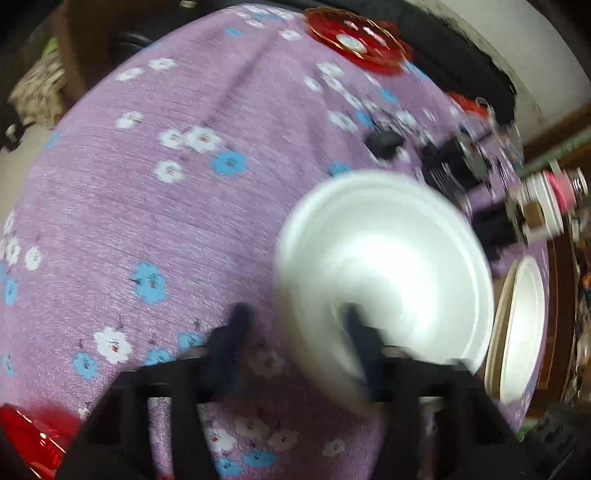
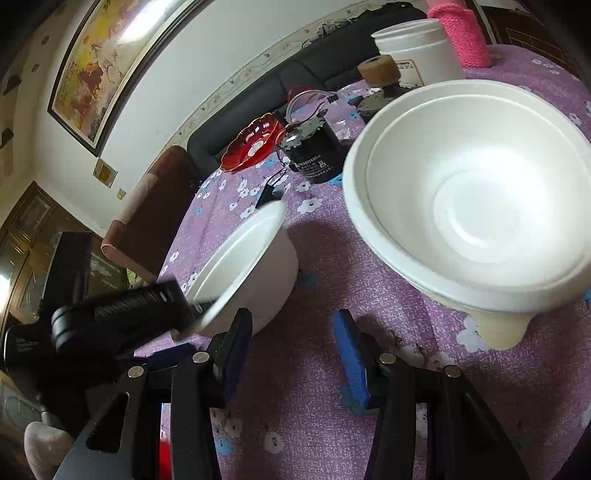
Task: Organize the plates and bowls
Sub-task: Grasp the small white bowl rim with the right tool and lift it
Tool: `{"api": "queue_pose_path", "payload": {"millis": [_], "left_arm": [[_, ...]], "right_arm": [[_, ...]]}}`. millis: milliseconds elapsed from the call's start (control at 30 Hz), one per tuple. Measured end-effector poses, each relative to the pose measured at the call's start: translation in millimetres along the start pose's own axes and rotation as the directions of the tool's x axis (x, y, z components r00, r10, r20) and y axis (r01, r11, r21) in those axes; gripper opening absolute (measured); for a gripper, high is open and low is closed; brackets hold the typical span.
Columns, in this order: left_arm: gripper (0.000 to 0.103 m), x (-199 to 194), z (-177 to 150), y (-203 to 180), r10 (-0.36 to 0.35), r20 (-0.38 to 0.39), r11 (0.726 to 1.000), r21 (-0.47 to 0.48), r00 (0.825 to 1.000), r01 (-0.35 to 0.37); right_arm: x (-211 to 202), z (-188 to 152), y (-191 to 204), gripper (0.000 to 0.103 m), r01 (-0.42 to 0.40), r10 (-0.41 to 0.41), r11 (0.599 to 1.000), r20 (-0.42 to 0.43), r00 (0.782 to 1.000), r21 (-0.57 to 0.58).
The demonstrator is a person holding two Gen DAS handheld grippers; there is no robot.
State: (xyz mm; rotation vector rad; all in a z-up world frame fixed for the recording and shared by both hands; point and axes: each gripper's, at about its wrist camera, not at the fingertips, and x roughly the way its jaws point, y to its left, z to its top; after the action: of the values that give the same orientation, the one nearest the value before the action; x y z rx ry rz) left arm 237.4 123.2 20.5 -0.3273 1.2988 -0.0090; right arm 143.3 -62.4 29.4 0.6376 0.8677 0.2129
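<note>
In the left wrist view my left gripper (image 1: 295,325) holds a white foam bowl (image 1: 388,273) by its rim, one finger inside and one outside, tilted above the purple flowered tablecloth (image 1: 184,221); the frame is blurred. In the right wrist view the same bowl (image 2: 251,266) hangs from the left gripper (image 2: 199,310) at the left. A stack of white foam bowls (image 2: 472,195) sits on a cream plate (image 2: 498,328) at the right; it also shows in the left wrist view (image 1: 524,332). My right gripper (image 2: 291,332) is open and empty above the cloth between them.
A red glass dish (image 2: 255,142) and a black jar (image 2: 314,155) stand further back; the dish shows in the left wrist view (image 1: 358,40). A white tub (image 2: 417,48), pink knit object (image 2: 461,29) and brown tape roll (image 2: 380,68) stand at the far right. Another red object (image 1: 33,435) lies near left.
</note>
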Motion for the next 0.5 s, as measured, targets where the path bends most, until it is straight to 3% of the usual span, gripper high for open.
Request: {"api": "queue_pose_path", "payload": {"millis": [33,233,500], "left_arm": [[0.020,-1,-2,-3,-0.013,-0.009,1.000,0.022,1.000,0.013],[0.019,-8,-16,-4,-0.036,-0.021,0.997,0.061,0.999,0.037],[0.020,-13,-58,-2,-0.002,-0.045,0.993,0.117,0.999,0.008]], "right_arm": [[-2,0,-1,0.051,-0.006,0.006,1.000,-0.002,1.000,0.006],[-15,-1,-17,0.052,-0.022,0.023,0.997,-0.010,1.000,0.072],[-32,-15,-35,0.052,-0.031,0.036,0.991,-0.037,0.999,0.128]]}}
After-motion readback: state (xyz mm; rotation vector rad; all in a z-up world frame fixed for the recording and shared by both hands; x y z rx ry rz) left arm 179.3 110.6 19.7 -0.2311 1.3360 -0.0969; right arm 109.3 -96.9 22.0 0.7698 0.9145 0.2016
